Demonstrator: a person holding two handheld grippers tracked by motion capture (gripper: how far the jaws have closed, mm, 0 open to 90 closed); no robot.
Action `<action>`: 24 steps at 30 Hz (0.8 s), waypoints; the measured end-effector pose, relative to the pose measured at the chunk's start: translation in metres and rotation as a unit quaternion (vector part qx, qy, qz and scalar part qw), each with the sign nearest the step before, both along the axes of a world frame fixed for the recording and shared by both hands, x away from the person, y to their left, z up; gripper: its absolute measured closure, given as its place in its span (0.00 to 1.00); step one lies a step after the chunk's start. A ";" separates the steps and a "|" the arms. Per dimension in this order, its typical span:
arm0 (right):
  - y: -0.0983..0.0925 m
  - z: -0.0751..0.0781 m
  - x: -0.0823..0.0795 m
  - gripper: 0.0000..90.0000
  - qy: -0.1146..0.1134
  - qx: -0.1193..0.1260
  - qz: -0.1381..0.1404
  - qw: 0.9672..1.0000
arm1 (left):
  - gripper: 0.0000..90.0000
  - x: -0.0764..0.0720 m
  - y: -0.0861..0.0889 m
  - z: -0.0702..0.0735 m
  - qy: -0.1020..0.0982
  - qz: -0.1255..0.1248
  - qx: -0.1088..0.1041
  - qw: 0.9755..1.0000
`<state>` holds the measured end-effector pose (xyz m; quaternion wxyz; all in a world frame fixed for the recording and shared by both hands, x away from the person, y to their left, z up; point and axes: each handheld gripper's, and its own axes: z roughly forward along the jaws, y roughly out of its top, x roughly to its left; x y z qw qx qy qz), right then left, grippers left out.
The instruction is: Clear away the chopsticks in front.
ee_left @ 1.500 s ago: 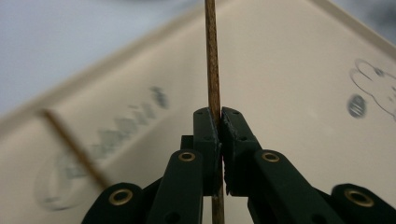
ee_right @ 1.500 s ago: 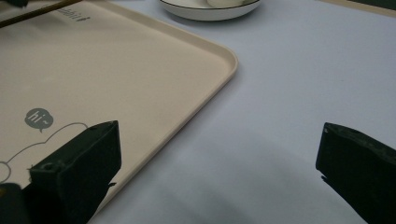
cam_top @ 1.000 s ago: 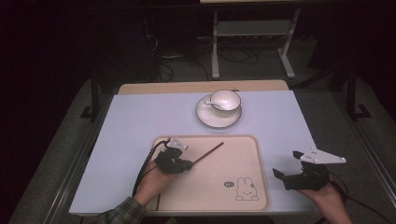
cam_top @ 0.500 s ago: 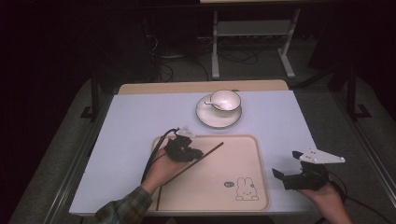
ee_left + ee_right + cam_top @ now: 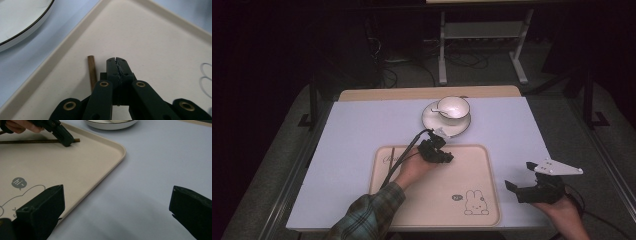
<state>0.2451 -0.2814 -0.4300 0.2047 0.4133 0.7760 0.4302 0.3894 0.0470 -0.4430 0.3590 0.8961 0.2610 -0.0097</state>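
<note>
A thin brown stick (image 5: 30,141) lies flat on the beige tray (image 5: 472,170), its end (image 5: 92,70) close to the tray's far rim. My left gripper (image 5: 447,159) is low over the tray near the saucer (image 5: 432,120). Its jaws have just been closing and now meet with nothing between them (image 5: 117,60); the stick lies just beside the left jaw. In the right gripper view its tip (image 5: 66,141) rests at the stick. My right gripper (image 5: 524,187) stands open over the table to the right of the tray, and the gap between its jaws is empty (image 5: 116,188).
A white cup (image 5: 453,107) with a spoon (image 5: 439,111) in it stands on the saucer just beyond the tray. The tray carries a rabbit drawing (image 5: 474,202) near its front right corner. A pale cloth (image 5: 357,135) covers the table.
The left hand has moved right and farther along the tray towards the saucer. The stick, diagonal on the tray before, is now mostly hidden by that hand. The right hand has stayed put.
</note>
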 end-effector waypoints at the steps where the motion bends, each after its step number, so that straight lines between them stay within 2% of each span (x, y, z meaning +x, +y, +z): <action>1: 0.000 0.000 0.000 0.00 -0.001 0.000 0.000 1.000 | 0.99 0.001 0.002 0.000 0.002 0.005 -0.002 1.000; 9: 0.001 0.001 0.000 0.00 -0.001 -0.001 0.001 1.000 | 0.99 0.008 0.025 0.001 -0.002 0.037 0.003 0.999; 10: 0.001 0.000 0.000 0.00 -0.001 -0.002 0.001 1.000 | 0.99 0.010 0.035 0.001 0.003 0.049 0.000 0.999; 12: 0.001 0.000 0.000 0.00 0.000 -0.002 0.001 1.000 | 1.00 0.010 0.040 0.001 0.003 0.054 0.000 0.999; 13: 0.002 0.001 0.000 0.00 0.000 -0.002 0.000 1.000 | 0.99 0.011 0.049 0.001 0.005 0.063 0.001 0.998; 14: 0.002 0.001 0.000 0.00 -0.001 -0.001 0.000 1.000 | 0.99 0.011 0.049 0.001 0.005 0.063 0.001 0.998; 16: 0.002 0.001 0.000 0.00 -0.001 -0.002 0.001 1.000 | 0.99 0.010 0.062 0.002 0.004 0.072 0.005 0.997; 24: 0.003 0.001 0.000 0.00 0.000 -0.002 0.001 1.000 | 0.99 0.008 0.090 0.003 0.005 0.098 0.010 0.995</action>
